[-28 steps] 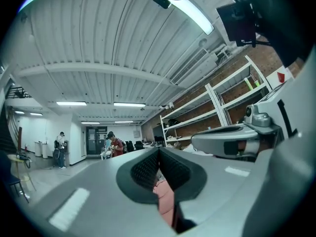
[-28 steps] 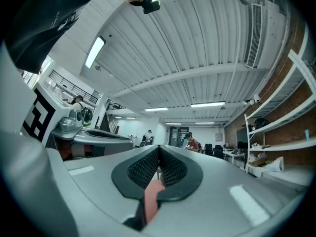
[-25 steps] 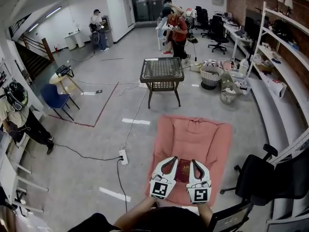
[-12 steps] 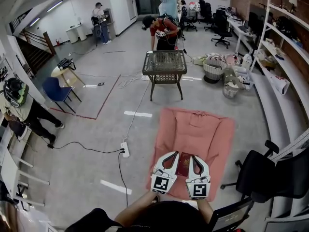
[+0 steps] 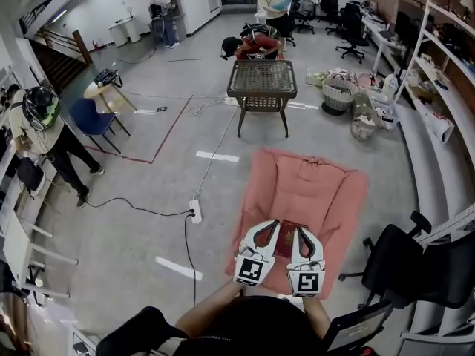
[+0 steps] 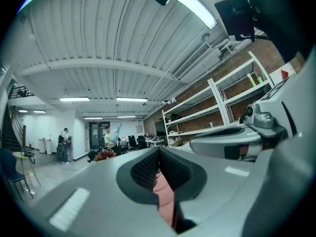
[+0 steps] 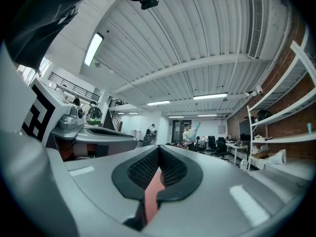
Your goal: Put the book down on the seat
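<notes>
Over the near end of the seat (image 5: 312, 188), the pink cushion spread on the floor, the task is not yet done: the book is held up in the air, not lying on the cushion.

The left gripper (image 5: 272, 225) is clenched, its jaws meeting with nothing between the pads; only pink cushion shows through the slot below them. The dark red book (image 5: 289, 237) sits just right of it, caught between the two grippers' inner sides, flat side up. The right gripper (image 5: 299, 231) is clenched and empty in the same way. It looks as though the book is squeezed between the two gripper bodies, though no view shows the actual contact.

What is left, as I judge it, is to lower the book onto the seat, ease the grippers apart so it rests there, and draw them away.

Against the earlier frame, the grippers and the book sit the same way in the head view. The seat now reaches nearer to them. Further off, the person in red (image 5: 252, 47) behind the wicker table (image 5: 262, 78), who was standing, is now bent low.
</notes>
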The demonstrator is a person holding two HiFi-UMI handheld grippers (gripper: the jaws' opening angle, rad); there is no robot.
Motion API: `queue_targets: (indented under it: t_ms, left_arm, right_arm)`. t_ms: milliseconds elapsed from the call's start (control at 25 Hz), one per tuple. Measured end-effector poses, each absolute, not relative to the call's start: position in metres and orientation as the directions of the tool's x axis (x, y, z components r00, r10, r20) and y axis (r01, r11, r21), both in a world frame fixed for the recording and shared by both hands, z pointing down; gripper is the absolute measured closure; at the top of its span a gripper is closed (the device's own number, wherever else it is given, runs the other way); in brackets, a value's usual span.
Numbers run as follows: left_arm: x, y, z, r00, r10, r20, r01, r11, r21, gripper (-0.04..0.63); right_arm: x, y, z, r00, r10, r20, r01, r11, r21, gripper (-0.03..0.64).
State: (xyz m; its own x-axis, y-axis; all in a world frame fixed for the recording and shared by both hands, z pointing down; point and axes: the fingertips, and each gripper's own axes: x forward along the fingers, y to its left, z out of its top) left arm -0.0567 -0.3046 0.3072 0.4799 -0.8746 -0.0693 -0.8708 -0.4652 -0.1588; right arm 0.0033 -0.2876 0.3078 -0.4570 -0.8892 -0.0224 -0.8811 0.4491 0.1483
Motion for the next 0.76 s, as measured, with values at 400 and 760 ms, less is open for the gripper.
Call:
queue_targets:
  t_ms: [400, 760]
  left_arm:
    - [-0.054, -0.302, 0.313, 0.471, -0.88, -0.059, -0.876, -0.459, -0.151, 0.594]
    - [-0.044, -0.308, 0.314, 0.51, -0.858, -0.059, -0.853, -0.496, -0.159, 0.594]
  right_arm:
    - [0.004, -0.286, 0.311, -0.465, -0.885, -0.031, -0.878, 0.457, 0.141, 0.607]
    - [0.008, -0.29, 0.314, -0.438, -0.899, -0.024, -0.891, 0.43, 0.149, 0.607]
